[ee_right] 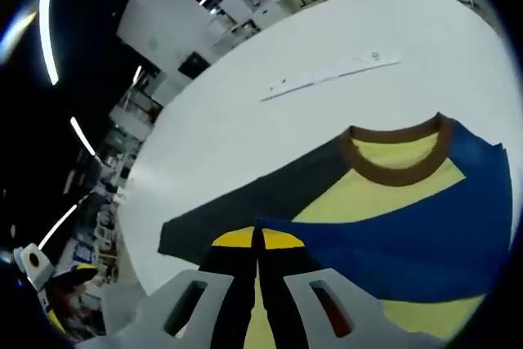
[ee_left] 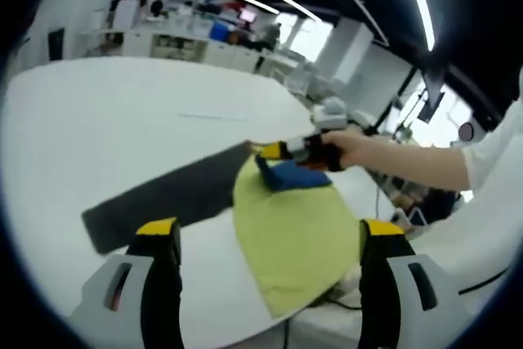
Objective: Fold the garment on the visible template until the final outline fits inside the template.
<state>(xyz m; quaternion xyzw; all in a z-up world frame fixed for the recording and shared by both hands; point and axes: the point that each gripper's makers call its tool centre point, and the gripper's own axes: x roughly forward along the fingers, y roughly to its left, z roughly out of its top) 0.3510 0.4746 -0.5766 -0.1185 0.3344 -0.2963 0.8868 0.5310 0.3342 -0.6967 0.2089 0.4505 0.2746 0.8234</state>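
My right gripper [ee_right: 257,244]: two fingers [ee_right: 233,271] pressed together, pinching the blue sleeve [ee_right: 392,247] of the garment. My left gripper [ee_left: 270,239]: two fingers [ee_left: 159,243] spread apart, holding nothing, hovering above the garment. One garment [ee_left: 294,234], yellow with blue sleeves and one brown collar [ee_right: 398,161], lay partly on one dark grey template [ee_left: 167,198]. Both rested on one white desk [ee_left: 122,112]. One hand [ee_left: 351,149] held the right gripper by the garment's collar end.

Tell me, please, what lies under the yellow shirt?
A dark template on the white table shows beside and beyond the shirt. How far it runs beneath is covered.
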